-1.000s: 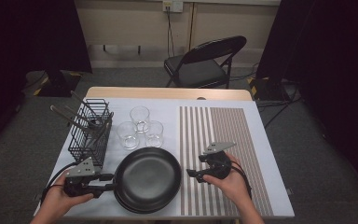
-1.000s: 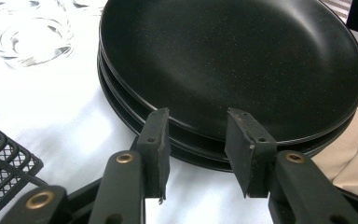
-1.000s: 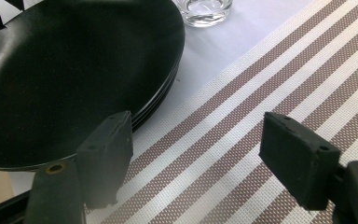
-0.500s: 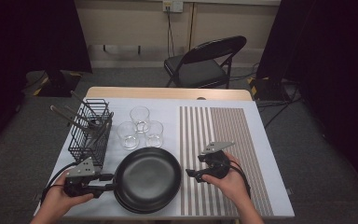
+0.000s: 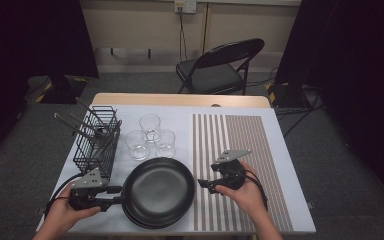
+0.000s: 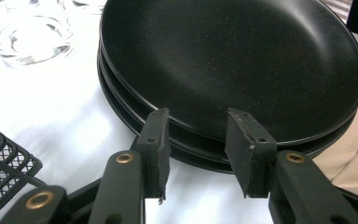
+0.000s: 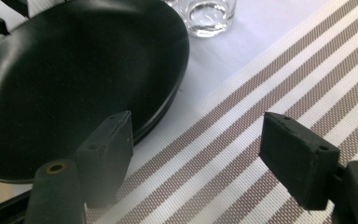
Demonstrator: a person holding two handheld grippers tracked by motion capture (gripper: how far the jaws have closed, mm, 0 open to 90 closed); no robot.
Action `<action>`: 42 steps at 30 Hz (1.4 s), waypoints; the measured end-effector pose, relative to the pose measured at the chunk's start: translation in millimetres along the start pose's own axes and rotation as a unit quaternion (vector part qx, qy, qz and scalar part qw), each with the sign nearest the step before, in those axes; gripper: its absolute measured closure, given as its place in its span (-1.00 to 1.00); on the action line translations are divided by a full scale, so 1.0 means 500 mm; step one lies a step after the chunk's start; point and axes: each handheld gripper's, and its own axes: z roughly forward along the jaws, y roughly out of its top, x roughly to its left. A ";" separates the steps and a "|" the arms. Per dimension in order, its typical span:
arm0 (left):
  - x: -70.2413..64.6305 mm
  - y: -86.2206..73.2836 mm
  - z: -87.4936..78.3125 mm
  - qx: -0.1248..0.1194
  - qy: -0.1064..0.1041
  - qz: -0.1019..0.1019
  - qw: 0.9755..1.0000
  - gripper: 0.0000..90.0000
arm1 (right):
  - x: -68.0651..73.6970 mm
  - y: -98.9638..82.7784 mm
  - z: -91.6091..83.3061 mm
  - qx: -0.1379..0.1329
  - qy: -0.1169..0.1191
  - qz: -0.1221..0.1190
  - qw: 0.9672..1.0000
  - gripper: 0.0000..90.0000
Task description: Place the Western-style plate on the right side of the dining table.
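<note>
The stack of round black speckled plates (image 5: pixel 159 197) lies at the table's (image 5: pixel 290 200) near edge. On its left rim the left claw (image 6: pixel 198 154) stands half-spread, holding nothing; on its right the right claw (image 5: pixel 206 183) gapes wide, empty, over the striped woven mat (image 5: pixel 250 145). Risk: closing on several rims could drag the stack. Beyond the stack stand three clear glasses (image 5: pixel 150 137) and a black wire basket (image 5: pixel 97 142), crowding any push forward.

text: none readable | labels: none | brands: none | numbers: none | signs: none
</note>
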 end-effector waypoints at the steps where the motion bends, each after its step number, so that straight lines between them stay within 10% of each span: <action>1: -0.001 0.001 0.000 0.002 0.001 -0.002 1.000 0.33 | 0.000 0.001 0.000 -0.002 0.000 0.000 1.000 -0.44; 42: -0.002 0.014 0.012 0.009 0.008 -0.006 1.000 0.31 | 0.021 0.005 0.034 0.016 0.013 -0.015 1.000 -0.44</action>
